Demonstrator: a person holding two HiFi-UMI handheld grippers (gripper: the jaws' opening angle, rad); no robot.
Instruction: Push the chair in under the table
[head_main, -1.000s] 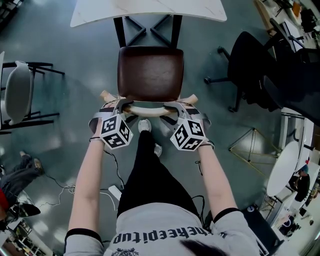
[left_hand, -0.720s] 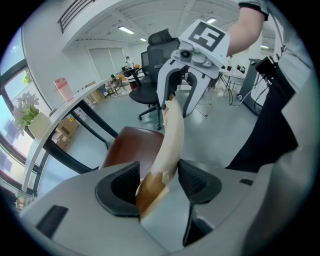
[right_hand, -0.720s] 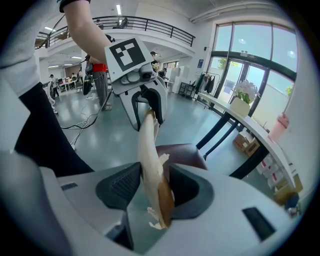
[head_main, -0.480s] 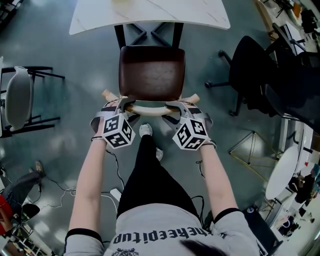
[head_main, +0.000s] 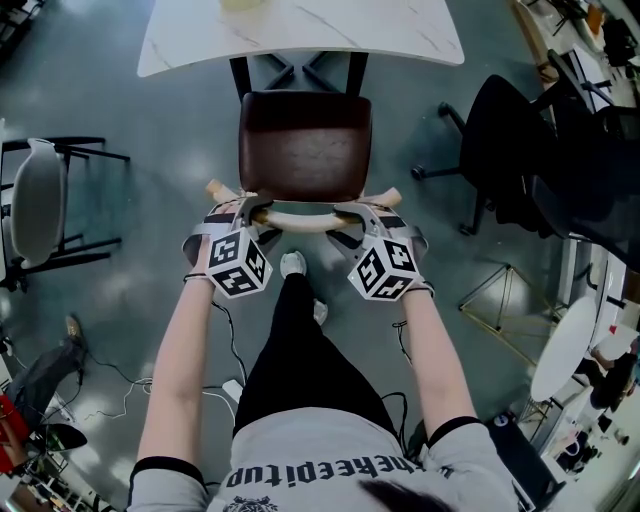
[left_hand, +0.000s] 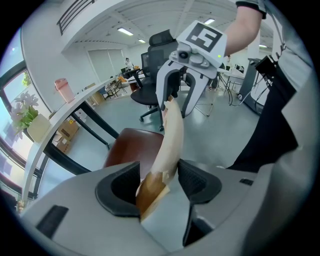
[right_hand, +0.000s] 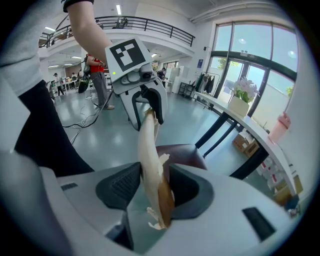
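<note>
From overhead, a grey shell chair (head_main: 35, 195) stood at the far left on the glossy floor (head_main: 150, 120). The left tool (head_main: 245, 208) was clamped on the left end of a curved back rail (head_main: 300, 217). Only its own view showed the ribbed pads (left_hand: 200, 182) pressing both sides of the pale, smooth wood, with a brown tip poking past them. The chair (head_main: 305, 145) (a rounded-square seat in dark brown, leather-like material) stood with its front edge just at the white marbled tabletop (head_main: 400, 35), the seat out in the open. The right tool (head_main: 358, 210) gripped the rail's right end. Its view alone revealed a pale wrapping, possibly tape, peeling off in ragged flaps. A black office chair (head_main: 510, 150) stood further right.
</note>
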